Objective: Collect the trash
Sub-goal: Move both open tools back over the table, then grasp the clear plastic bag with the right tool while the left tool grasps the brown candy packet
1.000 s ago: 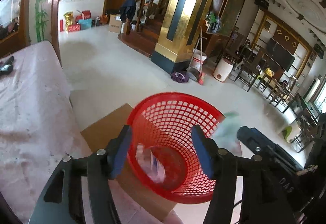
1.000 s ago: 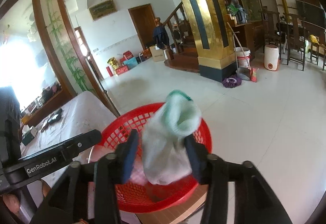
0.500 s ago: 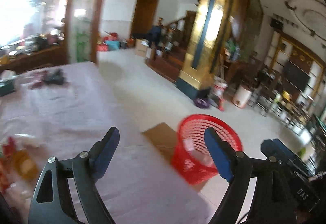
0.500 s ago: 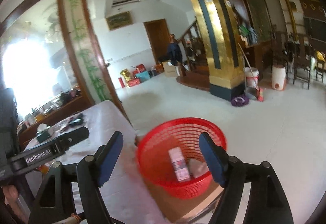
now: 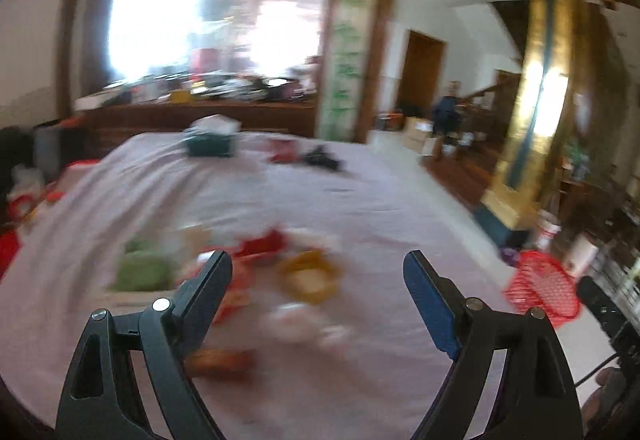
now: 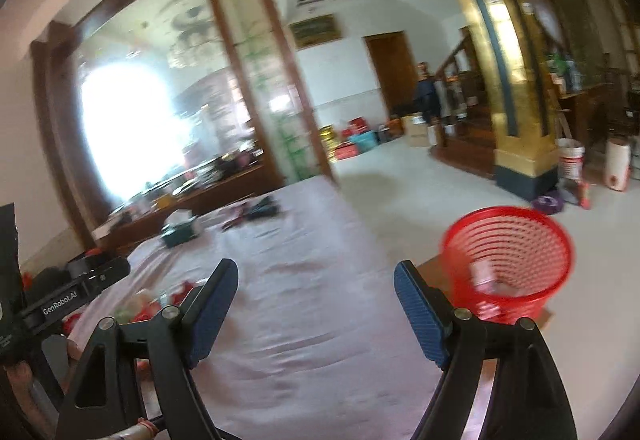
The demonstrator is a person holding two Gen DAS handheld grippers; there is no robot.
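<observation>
- Both our grippers, left gripper (image 5: 316, 296) and right gripper (image 6: 316, 304), have just been opening; jaws now wide, nothing between them.
- The white wad is released into the red basket (image 6: 508, 260).
- We have swung back to the litter pile (image 5: 280, 272): next pickup.

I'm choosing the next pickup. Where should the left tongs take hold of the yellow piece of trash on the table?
Grip the yellow piece across its width, coming down from above; the open left tongs frame it already. It seems to lie flat on the table, red scraps close by. Blur hides its edges.

table (image 5: 360, 200), pale cloth | blurred litter (image 5: 308, 272) (near edge) | green box (image 5: 210, 144) far end
</observation>
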